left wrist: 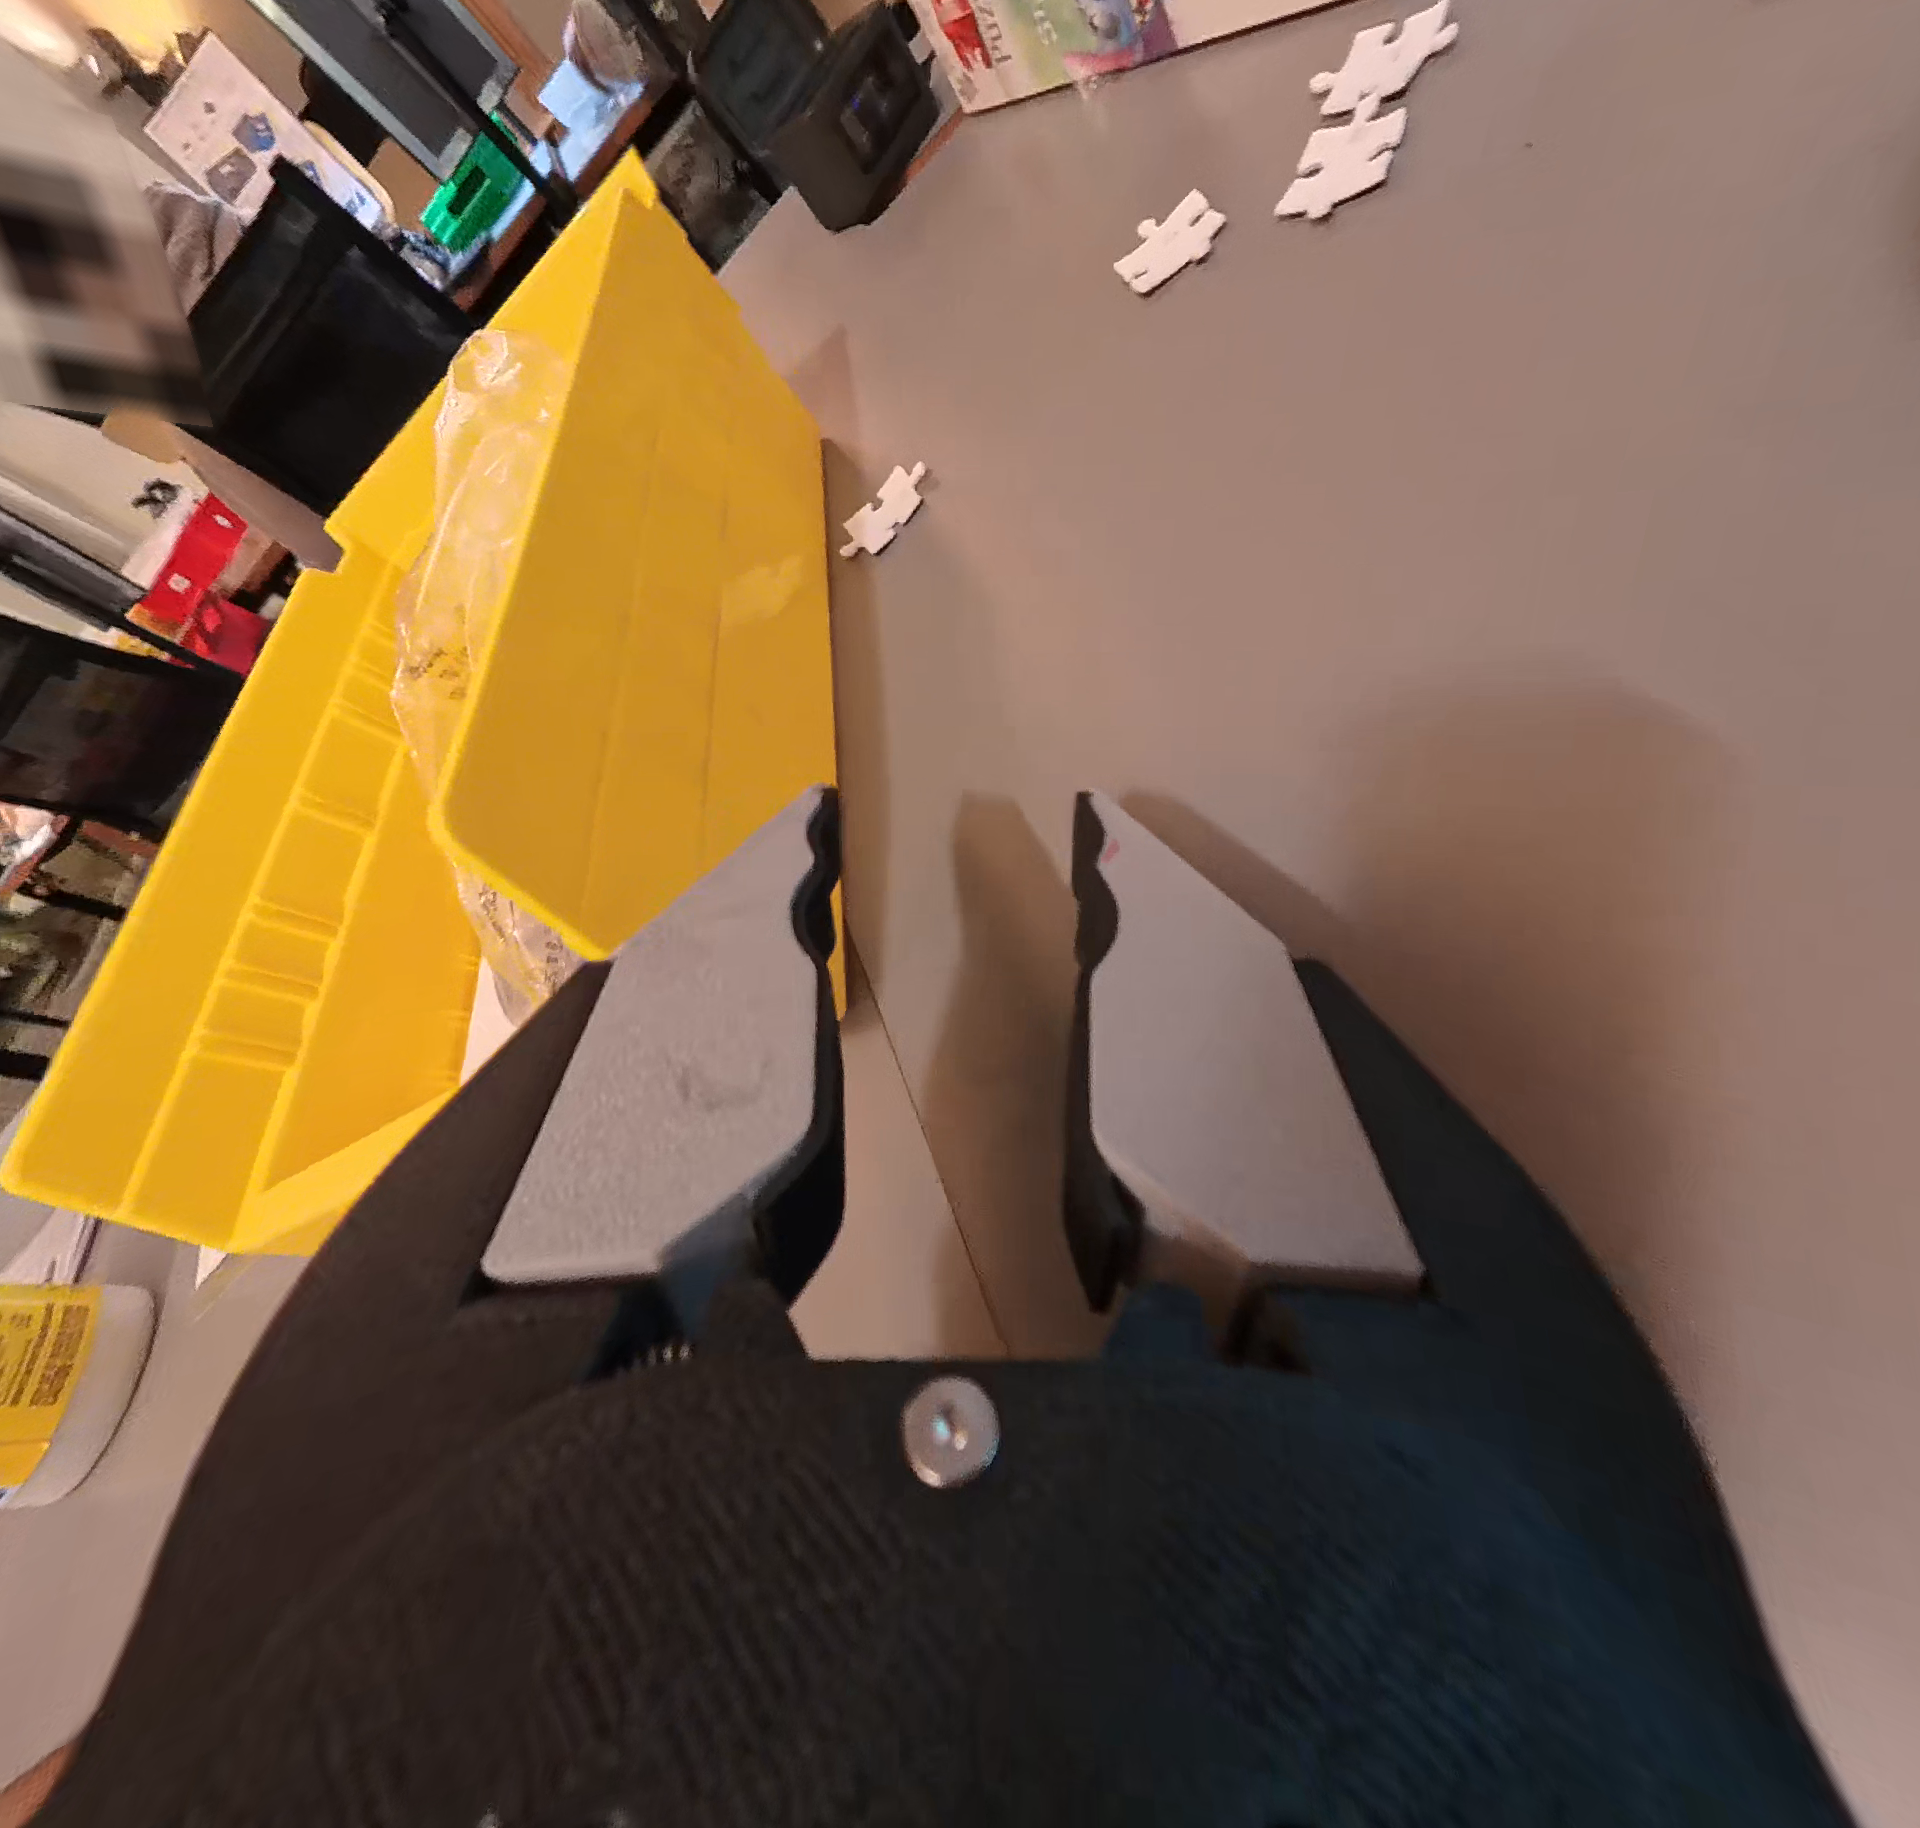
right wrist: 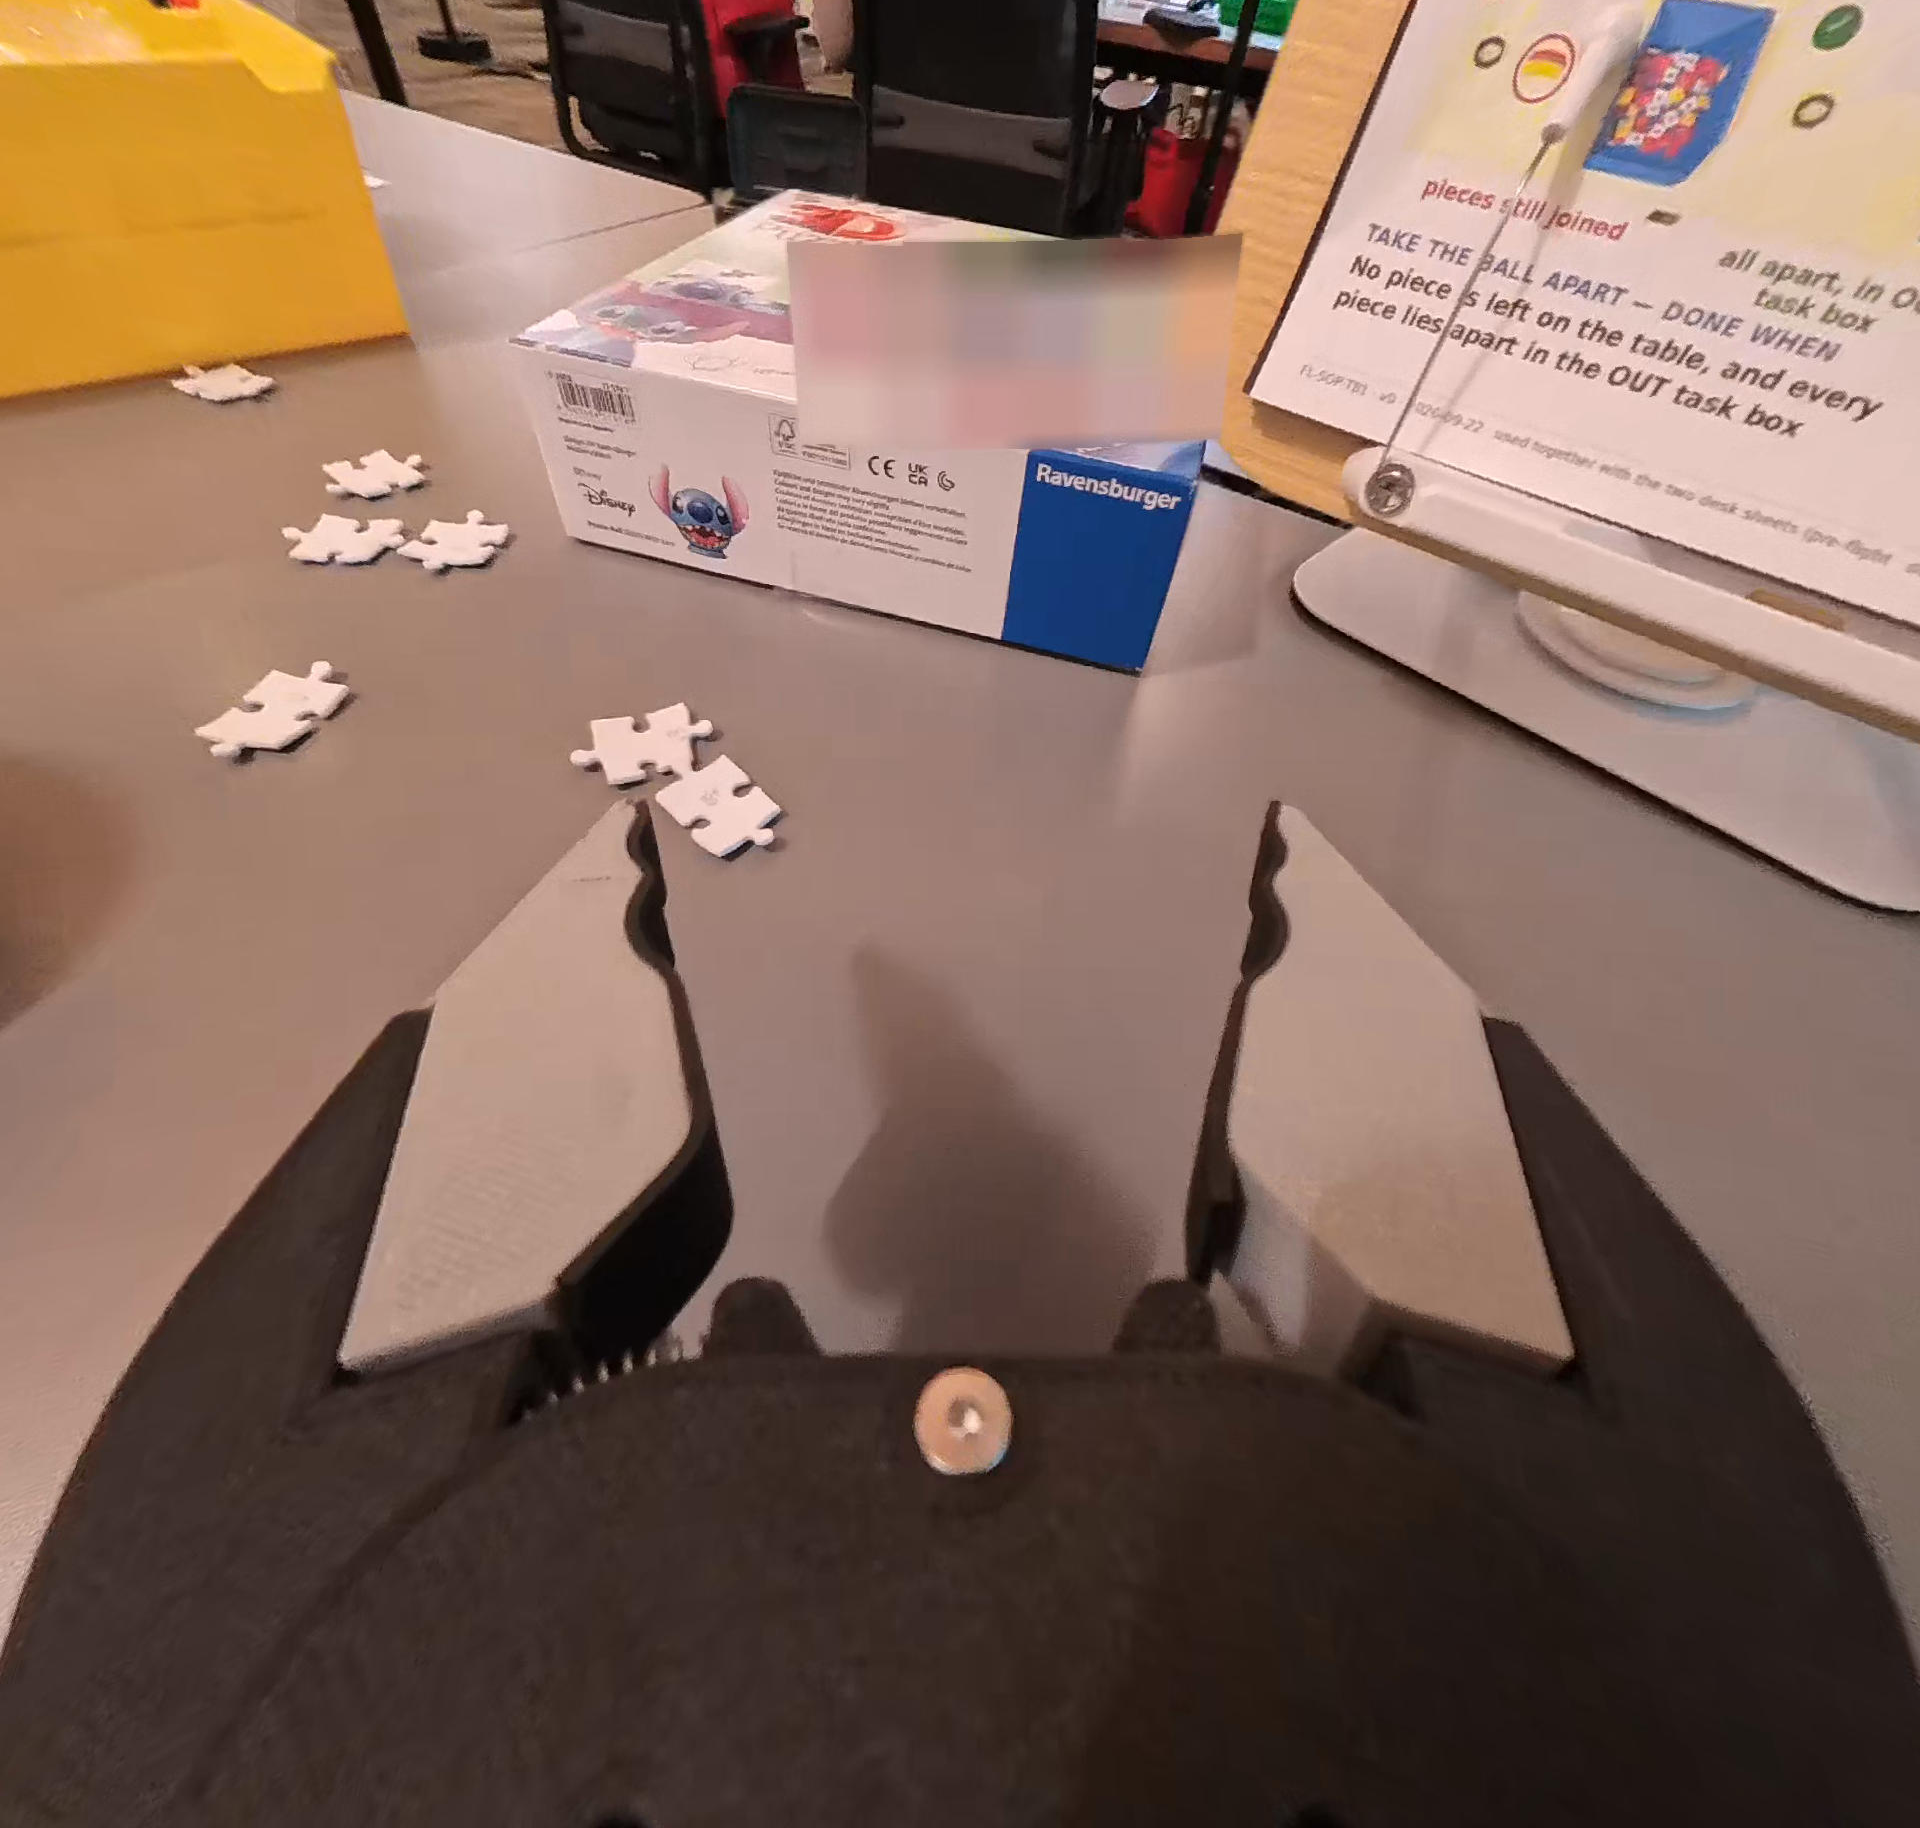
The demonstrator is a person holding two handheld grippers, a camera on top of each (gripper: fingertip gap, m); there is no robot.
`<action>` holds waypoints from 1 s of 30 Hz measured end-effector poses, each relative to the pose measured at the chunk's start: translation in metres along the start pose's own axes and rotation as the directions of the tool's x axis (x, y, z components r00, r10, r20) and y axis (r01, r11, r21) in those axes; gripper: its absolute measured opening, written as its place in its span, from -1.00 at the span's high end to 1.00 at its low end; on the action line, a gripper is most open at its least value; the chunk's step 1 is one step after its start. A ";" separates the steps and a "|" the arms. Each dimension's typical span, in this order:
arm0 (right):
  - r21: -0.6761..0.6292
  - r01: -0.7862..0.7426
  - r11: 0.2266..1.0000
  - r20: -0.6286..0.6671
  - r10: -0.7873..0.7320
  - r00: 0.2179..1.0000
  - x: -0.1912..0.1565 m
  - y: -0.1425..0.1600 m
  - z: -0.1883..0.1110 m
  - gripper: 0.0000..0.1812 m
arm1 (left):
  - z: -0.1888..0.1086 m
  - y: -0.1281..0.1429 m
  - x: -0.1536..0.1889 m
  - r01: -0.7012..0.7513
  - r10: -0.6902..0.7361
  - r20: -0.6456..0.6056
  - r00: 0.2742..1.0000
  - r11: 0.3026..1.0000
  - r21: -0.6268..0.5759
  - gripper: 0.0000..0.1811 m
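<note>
Left claw (left wrist: 951, 812) part open, empty, beside yellow bin (left wrist: 644, 635); right claw (right wrist: 956, 822) wide open, empty, near white puzzle pieces (right wrist: 681, 770) on grey surface (right wrist: 987, 718)

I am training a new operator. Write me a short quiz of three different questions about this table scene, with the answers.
1. True or false: the right gripper holds a puzzle piece.
2. What stands nearest the left gripper? A) yellow bin B) puzzle box C) document stand
3. Fill in: the loose puzzle pieces on the grey table show their ____ side.

Key: 1 false, it is open and empty; 2 A; 3 white.
</note>
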State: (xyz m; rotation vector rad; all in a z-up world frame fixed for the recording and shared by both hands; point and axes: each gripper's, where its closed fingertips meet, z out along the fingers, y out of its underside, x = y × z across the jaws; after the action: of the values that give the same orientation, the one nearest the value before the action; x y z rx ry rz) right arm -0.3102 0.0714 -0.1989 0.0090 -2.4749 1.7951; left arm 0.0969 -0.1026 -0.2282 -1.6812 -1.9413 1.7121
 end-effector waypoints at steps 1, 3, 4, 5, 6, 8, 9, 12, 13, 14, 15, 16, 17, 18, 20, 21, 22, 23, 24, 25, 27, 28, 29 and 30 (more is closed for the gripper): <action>-0.003 -0.007 1.000 0.015 0.007 1.000 0.000 0.000 0.001 -0.22 | -0.002 -0.002 0.002 -0.018 0.018 0.003 1.000 1.000 0.014 0.54; -0.010 -0.019 1.000 0.043 0.019 0.999 -0.001 0.001 0.003 -0.22 | -0.007 -0.007 0.005 -0.067 0.066 0.019 0.998 0.996 0.055 0.63; -0.014 -0.023 1.000 0.062 0.024 0.998 -0.003 0.001 0.004 -0.22 | -0.009 -0.010 0.007 -0.094 0.092 0.028 0.995 0.993 0.075 0.68; -0.015 -0.024 1.000 0.083 0.025 0.996 -0.006 0.001 0.004 -0.23 | -0.011 -0.011 0.010 -0.123 0.121 0.034 0.992 0.988 0.088 0.69; -0.009 -0.026 1.000 0.097 0.027 0.995 -0.007 0.000 0.003 -0.26 | -0.013 -0.011 0.013 -0.155 0.151 0.043 0.988 0.984 0.091 0.69; 0.023 -0.040 0.999 0.120 0.037 0.992 -0.010 -0.004 -0.001 -0.33 | -0.015 -0.012 0.014 -0.207 0.199 0.083 0.976 0.974 0.093 0.68; 0.044 -0.052 0.998 0.136 0.046 0.990 -0.012 -0.007 -0.004 -0.32 | -0.017 -0.012 0.016 -0.226 0.218 0.090 0.972 0.970 0.094 0.68; 0.115 -0.131 0.985 0.210 0.105 0.972 -0.017 -0.017 -0.013 -0.32 | -0.022 -0.012 0.016 -0.232 0.221 0.109 0.969 0.968 0.094 0.68; 0.139 -0.163 0.977 0.247 0.125 0.961 -0.019 -0.021 -0.017 -0.31 | -0.023 -0.012 0.016 -0.227 0.217 0.108 0.970 0.969 0.099 0.69; 0.159 -0.189 0.969 0.279 0.140 0.950 -0.021 -0.025 -0.020 -0.30 | -0.025 -0.013 0.016 -0.222 0.211 0.108 0.971 0.969 0.108 0.69; 0.171 -0.208 0.963 0.295 0.152 0.943 -0.022 -0.026 -0.022 -0.28 | -0.027 -0.013 0.016 -0.219 0.206 0.110 0.972 0.969 0.116 0.69; 0.176 -0.218 0.960 0.299 0.159 0.941 -0.021 -0.027 -0.023 -0.27 | -0.028 -0.014 0.015 -0.216 0.203 0.115 0.972 0.969 0.120 0.70; 0.176 -0.219 0.960 0.297 0.160 0.941 -0.021 -0.027 -0.023 -0.27 | -0.028 -0.014 0.013 -0.212 0.196 0.125 0.973 0.970 0.123 0.71; 0.171 -0.214 0.962 0.294 0.157 0.943 -0.021 -0.027 -0.022 -0.27 | -0.028 -0.013 0.013 -0.206 0.192 0.123 0.974 0.971 0.117 0.74; 0.152 -0.189 0.970 0.269 0.143 0.952 -0.020 -0.024 -0.018 -0.27 | -0.023 -0.006 0.015 -0.195 0.189 0.079 0.979 0.978 0.076 0.74; 0.141 -0.171 0.975 0.249 0.132 0.959 -0.020 -0.022 -0.015 -0.28 | -0.021 -0.003 0.016 -0.188 0.185 0.053 0.981 0.980 0.061 0.73; 0.130 -0.154 0.979 0.226 0.122 0.966 -0.019 -0.020 -0.013 -0.29 | -0.020 -0.001 0.018 -0.187 0.186 0.025 0.982 0.981 0.053 0.73; 0.119 -0.140 0.983 0.203 0.114 0.973 -0.017 -0.019 -0.011 -0.29 | -0.020 0.000 0.020 -0.187 0.187 0.003 0.982 0.981 0.054 0.73; 0.108 -0.126 0.986 0.176 0.106 0.979 -0.015 -0.017 -0.009 -0.29 | -0.021 0.000 0.022 -0.187 0.188 -0.012 0.982 0.980 0.062 0.71; 0.100 -0.113 0.989 0.143 0.098 0.985 -0.012 -0.016 -0.007 -0.28 | -0.022 -0.001 0.023 -0.188 0.190 -0.020 0.982 0.979 0.074 0.69; 0.085 -0.087 0.993 0.075 0.081 0.994 -0.004 -0.013 -0.004 -0.28 | -0.025 -0.003 0.026 -0.201 0.204 -0.026 0.979 0.975 0.099 0.68; 0.078 -0.078 0.994 0.047 0.075 0.996 -0.001 -0.012 -0.003 -0.28 | -0.027 -0.005 0.027 -0.206 0.210 -0.030 0.977 0.972 0.114 0.68; 0.070 -0.072 0.995 0.020 0.071 0.997 0.002 -0.011 -0.002 -0.27 | -0.029 -0.006 0.028 -0.209 0.215 -0.036 0.976 0.969 0.130 0.68; 0.063 -0.066 0.996 -0.005 0.066 0.998 0.006 -0.010 -0.001 -0.27 | -0.031 -0.007 0.030 -0.212 0.220 -0.042 0.975 0.966 0.146 0.69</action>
State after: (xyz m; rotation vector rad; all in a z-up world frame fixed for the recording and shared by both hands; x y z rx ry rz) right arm -0.3152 0.0698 -0.1889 -0.0756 -2.4412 1.8944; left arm 0.0999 -0.0590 -0.2281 -1.9262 -1.6215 1.7990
